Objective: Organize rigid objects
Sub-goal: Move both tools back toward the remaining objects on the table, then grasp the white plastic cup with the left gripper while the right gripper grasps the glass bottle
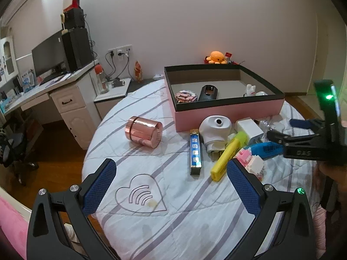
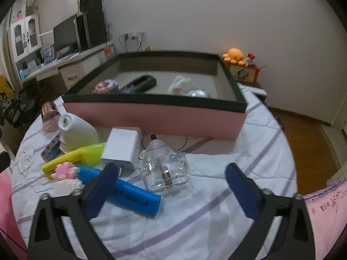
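Note:
A pink box with a black rim [image 1: 227,110] stands on the round table and holds several small items; it also shows in the right wrist view [image 2: 151,117]. In front of it lie a rose-gold tin [image 1: 144,134], a blue narrow box [image 1: 195,151], a white plug-in device [image 1: 214,130], a yellow highlighter [image 1: 229,156], a white charger [image 2: 122,146], a blue highlighter [image 2: 130,192], a pink block toy [image 2: 65,172] and a clear glass bottle [image 2: 164,169]. My left gripper [image 1: 171,186] is open and empty above the cloth. My right gripper [image 2: 171,186] is open, just in front of the bottle.
The table carries a white striped cloth [image 1: 173,216]. A desk with a monitor [image 1: 49,54] stands at the left. An orange plush [image 1: 216,57] sits behind the box. Wooden floor [image 2: 308,147] lies to the right.

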